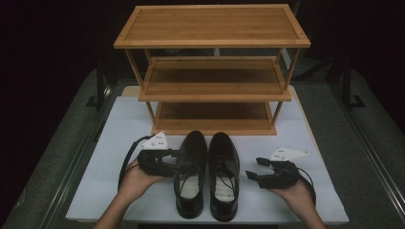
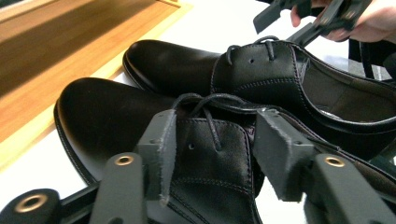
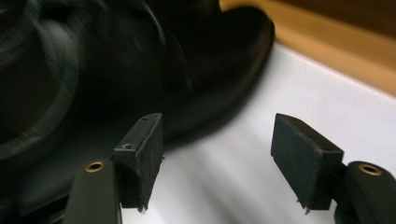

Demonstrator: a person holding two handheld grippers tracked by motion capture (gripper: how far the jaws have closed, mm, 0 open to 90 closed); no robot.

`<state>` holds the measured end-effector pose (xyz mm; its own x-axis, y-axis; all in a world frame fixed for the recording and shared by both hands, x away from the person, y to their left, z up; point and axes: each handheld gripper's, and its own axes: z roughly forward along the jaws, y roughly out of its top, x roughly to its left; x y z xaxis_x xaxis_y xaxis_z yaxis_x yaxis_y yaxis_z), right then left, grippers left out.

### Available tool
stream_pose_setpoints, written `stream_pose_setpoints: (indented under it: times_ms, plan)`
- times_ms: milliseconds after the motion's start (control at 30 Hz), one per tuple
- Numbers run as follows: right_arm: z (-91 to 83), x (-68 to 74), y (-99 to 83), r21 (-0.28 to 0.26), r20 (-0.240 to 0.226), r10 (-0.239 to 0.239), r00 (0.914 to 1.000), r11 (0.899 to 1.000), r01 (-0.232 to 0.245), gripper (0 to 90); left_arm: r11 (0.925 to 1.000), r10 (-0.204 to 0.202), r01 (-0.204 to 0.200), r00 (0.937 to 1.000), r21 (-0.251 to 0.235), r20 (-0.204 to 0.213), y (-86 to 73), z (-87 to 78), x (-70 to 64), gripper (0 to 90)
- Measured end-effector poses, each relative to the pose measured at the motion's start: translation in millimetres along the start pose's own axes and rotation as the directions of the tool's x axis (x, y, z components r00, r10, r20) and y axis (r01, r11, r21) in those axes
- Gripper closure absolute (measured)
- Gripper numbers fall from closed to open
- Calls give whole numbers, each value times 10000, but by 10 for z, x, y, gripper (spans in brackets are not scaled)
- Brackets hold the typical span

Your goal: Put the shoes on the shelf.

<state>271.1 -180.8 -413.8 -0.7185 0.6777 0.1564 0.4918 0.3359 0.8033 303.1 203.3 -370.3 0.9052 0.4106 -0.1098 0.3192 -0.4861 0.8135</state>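
Bare tabletop (image 1: pixel 119 124) is seen left of the left shoe (image 1: pixel 191 174) and right of the right shoe (image 1: pixel 224 175). The shoes lie side by side, nearly touching; the gap between them is too narrow for passage. The wooden rack (image 1: pixel 212 71) blocks the way just beyond the toes. The left claw (image 1: pixel 175 153) is set against the left shoe's side, jaws parted across its laced vamp. The right claw (image 1: pixel 254 168) is held apart from the right shoe, jaws parted over open tabletop. All three rack shelves are unoccupied.

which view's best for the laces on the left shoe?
Left gripper view: the left shoe's laces sit sharp and close between open jaws. High view shows them small and dim; right gripper view is blurred, no laces discernible.
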Motion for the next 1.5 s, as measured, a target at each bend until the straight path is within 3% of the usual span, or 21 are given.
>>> stream_pose_setpoints:
  times_ms: [133,200,300,433,567,633,733,833,933,1000,1100,1200,1500]
  plan:
    - [-51,99,156,-542,-529,46,9986,9985,-74,337,10000,-26,25,9999,96,103,-34,30,3,523]
    - [-52,160,230,-744,-810,3,9967,9972,-63,337,9992,116,-119,9999,375,76,-43,59,-18,533]
    - [-25,232,312,-911,-1162,-59,9932,9958,-47,341,9994,110,-111,9999,325,16,-60,65,-29,532]
    - [85,279,389,-832,-1388,-234,9900,9965,118,349,9986,128,-127,9999,514,-27,-93,32,-32,537]
    - [225,329,412,-439,-1304,-544,9900,9978,490,387,9987,66,-62,10000,500,-70,-114,37,-35,556]
    - [247,336,408,-365,-1203,-595,9909,9978,555,421,9983,134,-130,9999,563,-74,-110,34,-38,580]
    - [287,370,401,-321,-1599,-806,9838,9966,764,577,9977,300,-298,9995,615,-31,-101,23,-64,652]
    - [302,402,404,-231,-1638,-887,9825,9960,861,608,9970,395,-393,9992,661,-16,-94,14,-80,732]
    - [289,403,411,-237,-1921,-702,9789,9975,669,781,9961,538,-531,9985,711,-85,-90,11,-105,793]
    - [274,410,409,-233,-1853,-691,9802,9976,659,847,9960,568,-559,9983,700,-108,-89,6,-107,832]
    - [258,419,411,-286,-1749,-722,9819,9973,683,860,9957,724,-698,9965,610,-415,-90,-8,-134,863]
    - [234,424,435,-371,-1634,-726,9839,9970,674,863,9984,488,-462,9949,317,-878,-90,-60,-109,875]
    - [151,318,466,-676,-1101,-437,9930,9971,364,871,9995,290,-305,9890,-82,-1454,-47,-130,-77,880]
